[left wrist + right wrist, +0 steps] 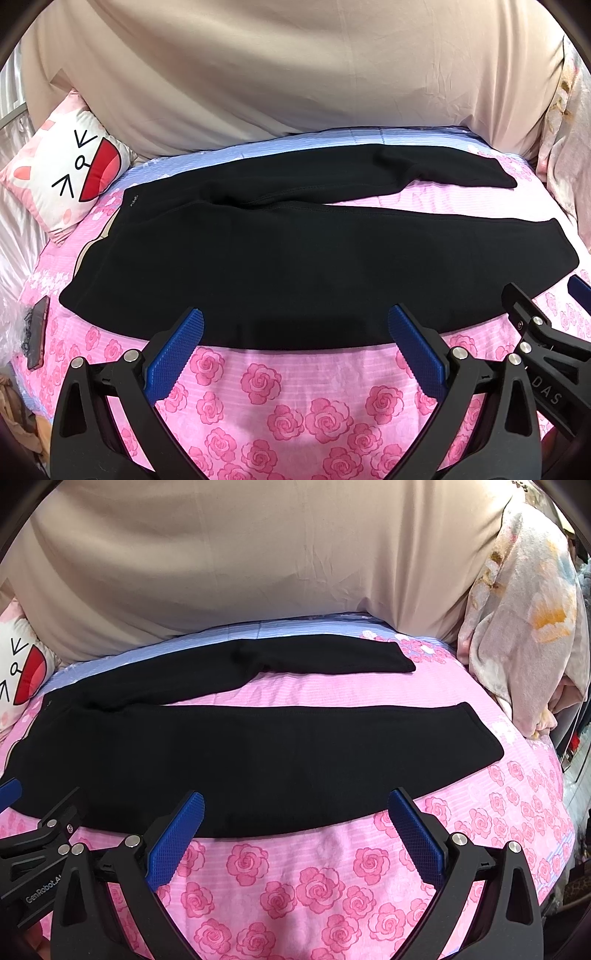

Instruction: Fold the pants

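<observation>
The black pants (295, 266) lie flat on the bed (280, 387), long axis running left to right across it. The waistband is at the left, near the cartoon-face pillow (62, 177); both legs stretch toward the right. The near leg lies straight, its hem at the right end. The far leg angles away from it, so a wedge of pink sheet shows between the two, widening toward the hems.

The left hand-held gripper (295, 332) hovers over the near edge of the pants, its blue pads spread wide and gripping nothing. The right hand-held gripper (295, 812) sits just beside it, jaws likewise apart and empty.

The bed wears a pink rose-print sheet with a blue band at the far side. Behind it hangs beige fabric (295, 74). A floral blanket (524, 620) is bunched at the right, and a phone (38, 336) lies at the left edge.
</observation>
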A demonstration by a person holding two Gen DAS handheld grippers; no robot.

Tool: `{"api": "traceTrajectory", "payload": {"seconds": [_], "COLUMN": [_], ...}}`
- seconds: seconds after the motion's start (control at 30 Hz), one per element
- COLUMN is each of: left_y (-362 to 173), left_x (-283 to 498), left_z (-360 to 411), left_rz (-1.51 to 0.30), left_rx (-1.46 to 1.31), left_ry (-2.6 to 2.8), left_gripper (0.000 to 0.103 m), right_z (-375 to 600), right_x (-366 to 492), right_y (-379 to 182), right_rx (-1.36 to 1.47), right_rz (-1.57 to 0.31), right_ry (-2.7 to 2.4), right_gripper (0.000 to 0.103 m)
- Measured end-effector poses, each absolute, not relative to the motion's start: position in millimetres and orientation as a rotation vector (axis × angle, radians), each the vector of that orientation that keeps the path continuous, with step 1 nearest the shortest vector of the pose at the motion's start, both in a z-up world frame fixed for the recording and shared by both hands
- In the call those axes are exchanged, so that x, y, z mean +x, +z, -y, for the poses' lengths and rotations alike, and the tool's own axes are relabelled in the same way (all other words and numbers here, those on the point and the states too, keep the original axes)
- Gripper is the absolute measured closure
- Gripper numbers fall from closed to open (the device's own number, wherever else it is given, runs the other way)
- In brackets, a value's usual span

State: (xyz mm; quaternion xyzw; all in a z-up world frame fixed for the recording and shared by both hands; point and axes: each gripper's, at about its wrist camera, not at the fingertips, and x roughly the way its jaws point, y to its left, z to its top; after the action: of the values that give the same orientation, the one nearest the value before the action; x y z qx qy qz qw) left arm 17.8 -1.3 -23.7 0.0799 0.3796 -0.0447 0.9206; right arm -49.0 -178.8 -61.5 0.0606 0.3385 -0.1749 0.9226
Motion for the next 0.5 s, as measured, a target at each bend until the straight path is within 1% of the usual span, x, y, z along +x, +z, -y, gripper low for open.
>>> {"api": "traceTrajectory", "payload": {"seconds": [0.17,0.3,0.43,0.5], "left_y": [-28,-32,-28,-23], "left_x": [25,38,66,94], "left_z": [1,-4,-31,-55], "left_rz": [-0.795,-0.819,-0.852,-0.863], "left_rx": [0.168,0.172,0.086,0.019], "left_ry": [-0.093,-0.093,-0.185,-0.196], "left_gripper": [0.005,0.005,0.005,0.005], "right_z": [179,193,249,302], "right_x": [-42,-34,-10,10], "right_y": [-65,-63,-56,-57], "right_rx": [0.121,0.108,0.217,0.361], "right_rz": [-0.708,-0.678,-0.67,-0.675], "right_ry": [-0.359,-0.324,-0.197,-0.151], "right_gripper": [0.005,0.005,0.005,0.005]}}
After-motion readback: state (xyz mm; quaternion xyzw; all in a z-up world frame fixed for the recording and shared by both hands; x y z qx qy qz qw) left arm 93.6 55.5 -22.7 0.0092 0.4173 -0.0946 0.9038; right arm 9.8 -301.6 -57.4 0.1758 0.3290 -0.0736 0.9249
